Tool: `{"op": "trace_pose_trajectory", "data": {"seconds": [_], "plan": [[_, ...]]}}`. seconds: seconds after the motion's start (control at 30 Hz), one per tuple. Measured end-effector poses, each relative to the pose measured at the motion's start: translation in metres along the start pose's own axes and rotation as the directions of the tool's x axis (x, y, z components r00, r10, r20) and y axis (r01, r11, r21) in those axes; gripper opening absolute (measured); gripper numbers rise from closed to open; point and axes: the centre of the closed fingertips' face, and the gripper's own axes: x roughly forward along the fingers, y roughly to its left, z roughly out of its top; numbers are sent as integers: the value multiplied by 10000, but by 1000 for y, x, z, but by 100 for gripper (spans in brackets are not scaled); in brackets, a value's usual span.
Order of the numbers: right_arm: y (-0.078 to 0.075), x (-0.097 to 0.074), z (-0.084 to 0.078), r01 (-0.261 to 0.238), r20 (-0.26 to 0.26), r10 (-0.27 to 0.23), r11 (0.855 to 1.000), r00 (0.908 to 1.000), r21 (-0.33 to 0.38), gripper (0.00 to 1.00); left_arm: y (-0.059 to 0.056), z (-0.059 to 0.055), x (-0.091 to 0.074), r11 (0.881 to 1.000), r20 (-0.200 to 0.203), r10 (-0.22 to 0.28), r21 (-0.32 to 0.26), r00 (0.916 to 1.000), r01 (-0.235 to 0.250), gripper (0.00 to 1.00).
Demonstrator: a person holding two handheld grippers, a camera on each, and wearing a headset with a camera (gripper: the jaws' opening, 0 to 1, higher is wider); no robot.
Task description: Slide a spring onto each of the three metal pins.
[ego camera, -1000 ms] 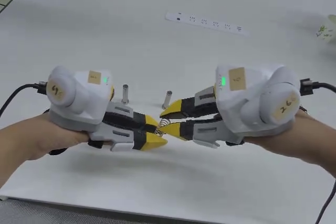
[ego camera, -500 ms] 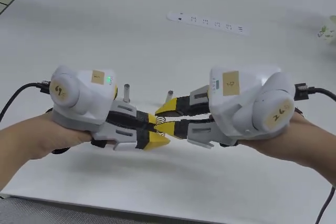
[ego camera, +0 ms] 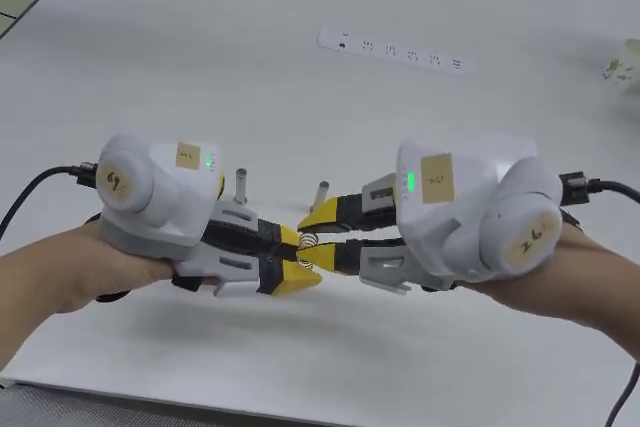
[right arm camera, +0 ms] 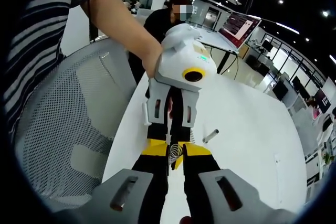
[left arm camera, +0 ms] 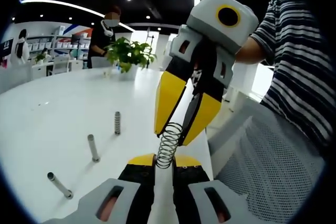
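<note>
A small steel spring [ego camera: 309,240] hangs in the air between the two gripper tips, above the white table [ego camera: 200,67]. My left gripper [ego camera: 297,257] is shut on one end of the spring [left arm camera: 169,142]. My right gripper [ego camera: 314,239] faces it, jaws closed to the coil's width on the other end [right arm camera: 175,153]. Two upright metal pins [ego camera: 241,184] [ego camera: 321,194] stand just behind the tips. In the left gripper view three pins stand in a row: the far one [left arm camera: 117,123] looks ribbed like a coil, and the other two [left arm camera: 93,147] [left arm camera: 59,184] are bare.
A white power strip [ego camera: 395,47] lies at the back of the table. The table's near edge runs just under my hands. A mesh office chair [right arm camera: 68,129] stands beside the table, and a potted plant [left arm camera: 128,53] sits at its far end.
Both grippers have drawn a little closer, and the right gripper's jaws now sit tighter around the spring. The pins have not moved.
</note>
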Motion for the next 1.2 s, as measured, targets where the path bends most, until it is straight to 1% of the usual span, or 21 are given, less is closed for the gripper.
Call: {"op": "trace_pose_trajectory", "data": {"seconds": [0.27,0.37,0.4,0.6,0.67,0.77,0.93,1.0,1.07,1.2], "plan": [[1,0,-4,61,-226,-67,9997,9997,-253,7,3,1,-5,9998,98,121,-134,9999,-120,5],[0,0,-4,93,-241,-99,9997,9997,-244,7,2,2,-6,9996,184,97,-251,9998,-92,8],[-1,0,-5,117,-254,-124,9996,9996,-259,7,2,2,-7,9997,176,148,-186,9997,-145,9],[-4,-2,-4,306,-257,-315,9989,9992,-361,7,5,0,-10,9991,172,345,-267,9993,-341,13],[-5,-2,-5,396,-264,-406,9985,9988,-380,7,6,0,-12,9986,175,442,-284,9989,-437,15],[-5,-2,-6,441,-283,-453,9981,9986,-434,7,9,0,-16,9973,219,564,-484,9982,-552,19],[-6,-3,-9,543,-302,-558,9973,9980,-493,7,12,-4,-22,9960,102,743,-505,9972,-737,24],[-6,-3,-10,552,-323,-567,9974,9979,-454,7,15,-4,-25,9942,140,907,-592,9958,-898,26],[-6,-3,-11,582,-335,-596,9974,9977,-418,7,18,-4,-27,9918,176,1014,-804,9947,-997,28],[-7,-3,-11,652,-300,-664,9971,9973,-383,7,20,-7,-31,9895,103,1181,-847,9930,-1168,34]]}}
